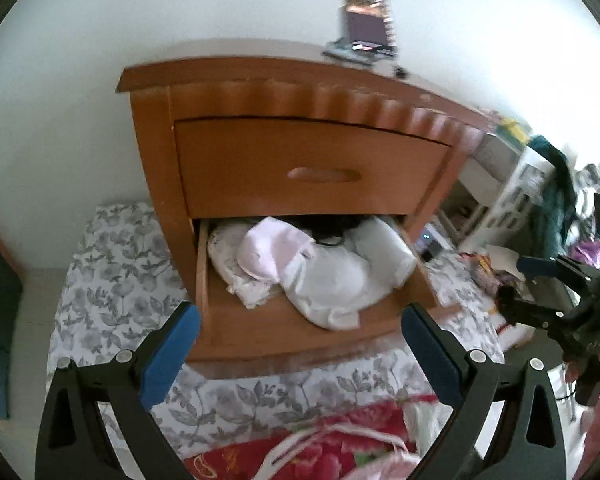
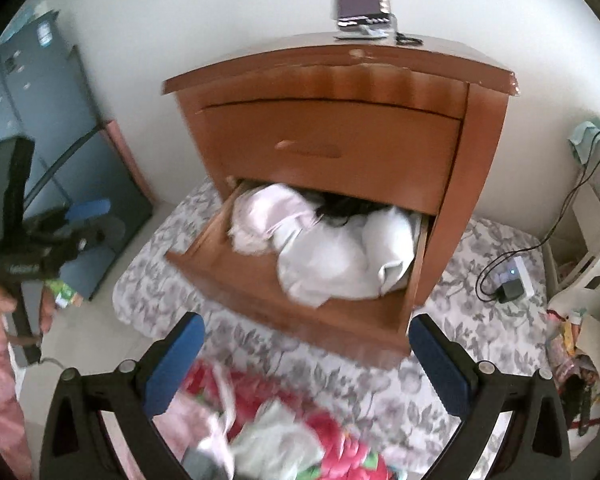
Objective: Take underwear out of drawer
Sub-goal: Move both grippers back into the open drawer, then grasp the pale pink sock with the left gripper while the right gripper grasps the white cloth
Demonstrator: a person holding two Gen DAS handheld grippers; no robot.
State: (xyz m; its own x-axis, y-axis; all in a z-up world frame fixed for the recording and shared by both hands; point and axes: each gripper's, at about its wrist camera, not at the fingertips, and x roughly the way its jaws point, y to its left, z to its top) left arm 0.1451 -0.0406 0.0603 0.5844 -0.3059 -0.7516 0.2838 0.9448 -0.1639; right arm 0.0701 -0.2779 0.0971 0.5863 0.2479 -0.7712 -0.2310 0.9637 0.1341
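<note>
Both pairs of tongs are standing wide open and empty, hovering above and in front of the pulled-out lower drawer (image 1: 300, 332) of the wooden nightstand (image 1: 300, 92), so the step in hand looks like the reach in for a garment.

Going left to right across the drawer: at its left side a pale lace-edged piece (image 1: 236, 276) is lying against the side wall; next, the pink underwear (image 1: 268, 252) is bunching on top of the pile; behind it something dark (image 1: 332, 232) is tucking back under the closed upper drawer (image 1: 312, 168); then white folded garments (image 1: 340, 280) are filling the middle and right, one corner draping toward the front board.

The left tongs (image 1: 300, 344) are framing the drawer front between their blue pads, with the pile just beyond and between them. The right tongs (image 2: 306, 354) are sitting nearer the drawer's right front corner, the pile ahead and slightly left.

To do this well, I would judge it best to be coming down on one raised fold of the pink piece, since it is lying uppermost and free, pinching cloth only and lifting straight up so the neighbours are not dragging along. Blur in the right view is making fine edges hard to read. Red floral fabric (image 2: 292, 432) is lying below the tongs, on the grey-leaf sheet (image 1: 112, 280).
</note>
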